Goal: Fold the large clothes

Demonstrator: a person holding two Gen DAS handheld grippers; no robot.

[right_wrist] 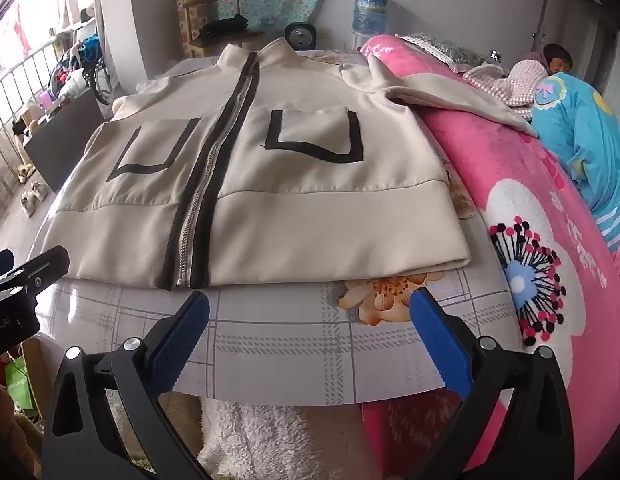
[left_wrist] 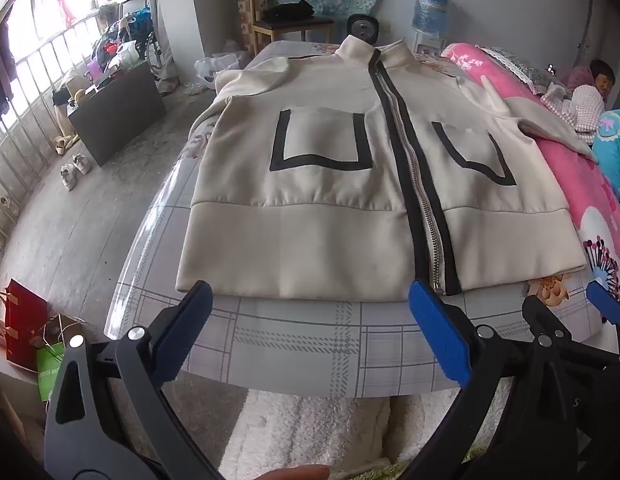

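1. A cream zip-up jacket (left_wrist: 322, 200) lies flat and face up on a bench (left_wrist: 293, 344) covered with a grey plaid cloth under a clear sheet. Its hem is at the near edge and its stand-up collar at the far end.
2. A black-edged silver zipper (left_wrist: 414, 184) runs closed down the jacket's middle, with a black-outlined pocket (left_wrist: 320, 140) on each side.
3. The jacket's right sleeve (right_wrist: 450, 100) drapes off the bench onto a pink flowered blanket (right_wrist: 550, 240) on the right.
4. The left hand-held gripper (left_wrist: 310, 332) hovers just short of the hem, near the left half of the jacket. Its blue-padded jaws stand wide apart with nothing between them.
5. The right hand-held gripper (right_wrist: 310, 328) hovers beside it over the bare plaid cloth, near the right half of the hem. Its jaws are also wide apart and hold nothing.
6. Beyond the bench stand a wooden chair (left_wrist: 289, 12) and a water dispenser bottle (left_wrist: 430, 8). A person (right_wrist: 558, 60) lies at the far right under bedding.
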